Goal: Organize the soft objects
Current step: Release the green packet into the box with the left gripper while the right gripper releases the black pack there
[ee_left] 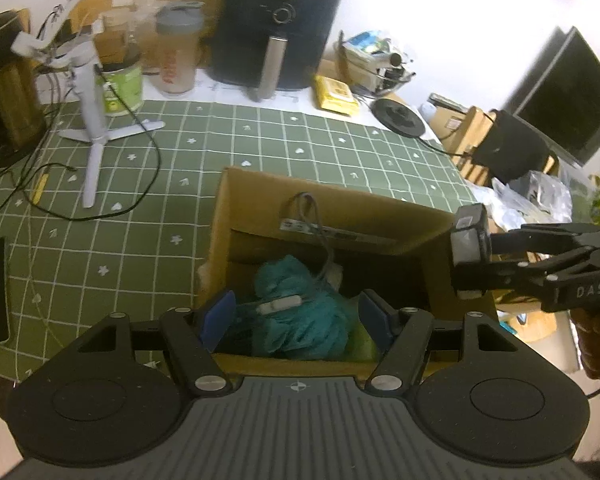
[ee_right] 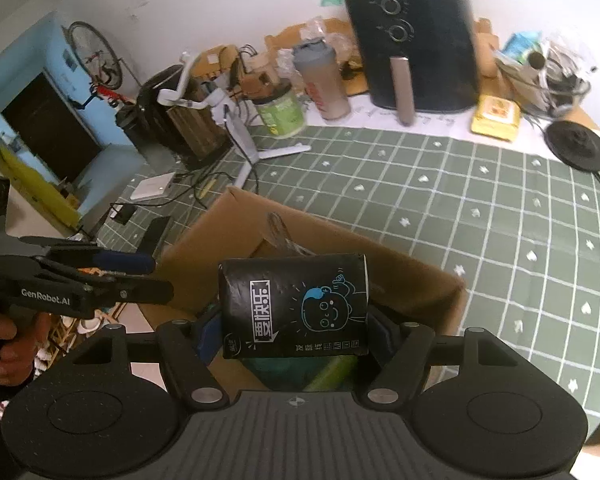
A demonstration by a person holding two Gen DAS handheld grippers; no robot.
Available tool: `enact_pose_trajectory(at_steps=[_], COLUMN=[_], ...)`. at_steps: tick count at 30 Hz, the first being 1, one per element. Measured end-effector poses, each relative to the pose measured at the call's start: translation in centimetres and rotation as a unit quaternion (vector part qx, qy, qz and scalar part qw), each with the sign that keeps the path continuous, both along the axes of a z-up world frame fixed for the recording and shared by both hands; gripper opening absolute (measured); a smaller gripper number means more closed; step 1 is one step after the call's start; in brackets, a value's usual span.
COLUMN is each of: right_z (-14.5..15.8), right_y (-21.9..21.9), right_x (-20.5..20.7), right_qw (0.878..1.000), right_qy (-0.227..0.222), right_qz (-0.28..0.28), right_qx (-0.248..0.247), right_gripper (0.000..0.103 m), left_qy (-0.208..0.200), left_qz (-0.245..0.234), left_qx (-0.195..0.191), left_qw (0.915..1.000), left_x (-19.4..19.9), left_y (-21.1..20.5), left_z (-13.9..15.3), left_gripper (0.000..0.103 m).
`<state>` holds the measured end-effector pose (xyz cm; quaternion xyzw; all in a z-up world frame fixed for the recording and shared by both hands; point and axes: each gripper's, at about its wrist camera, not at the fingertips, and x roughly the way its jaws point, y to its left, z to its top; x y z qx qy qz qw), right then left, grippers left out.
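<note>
An open cardboard box [ee_left: 332, 204] stands on the green checked tablecloth. Inside it lies a teal bath sponge [ee_left: 300, 312] with a white tag, beside something light green. My left gripper [ee_left: 296, 316] is open, its blue pads on either side of the sponge just above the box's near edge. My right gripper [ee_right: 294, 320] is shut on a black tissue pack [ee_right: 294, 306] with a blue cartoon face, held over the box [ee_right: 380, 264]. The same pack shows at the right of the left wrist view [ee_left: 470, 240]. The left gripper shows in the right wrist view [ee_right: 120, 268].
At the back stand a black air fryer [ee_left: 280, 28], a shaker bottle [ee_left: 178, 48], a green tub [ee_left: 122, 84], a white tripod [ee_left: 94, 120] with cables, a yellow packet [ee_left: 336, 94] and a black disc [ee_left: 398, 114]. A dark monitor [ee_left: 568, 96] is at right.
</note>
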<state>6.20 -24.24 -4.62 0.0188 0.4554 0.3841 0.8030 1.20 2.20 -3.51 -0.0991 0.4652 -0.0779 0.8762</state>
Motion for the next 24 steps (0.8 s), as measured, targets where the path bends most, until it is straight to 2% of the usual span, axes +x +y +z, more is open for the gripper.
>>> enact_pose_trajectory(at_steps=[7,8,9,10,14,24], right_z=[0.9,0.7,0.3,0.0,-0.6,-0.7], right_y=[2.0,2.4,2.8,3.1,3.5,1.9], right_x=[0.4,0.5,0.6,0.6,0.2,-1.0], right_qw=[1.0,1.0,1.0,0.999,0.998,0.997], right_qy=[-0.013,-0.012,-0.006,-0.005,-0.007,-0.018], right_qz=[0.016,0.016,0.019,0.021,0.024,-0.019], right_qx=[-0.002,-0.009,-0.024,-0.034,-0.051,-0.078], right_gripper=[0.075,0.083,0.098,0.102,0.103,0.103], left_qy=[-0.004,-0.004,-0.004,-0.004,-0.003,-0.009], left_qz=[0.015,0.016,0.018,0.018,0.019,0.013], left_qx=[-0.005,-0.006,-0.008,-0.009,-0.012,0.005], left_qw=[0.9999,0.9998,0.9998,0.9998,0.9997,0.9999], left_x=[-0.8,-0.9,-1.0,-1.0,-1.1,-0.6], left_y=[1.2,1.3,1.4,1.5,1.6,0.7], left_z=[0.0,0.0,0.1,0.1,0.2,0.9], left_gripper=[0.067,0.067,0.067,0.067,0.067,0.068])
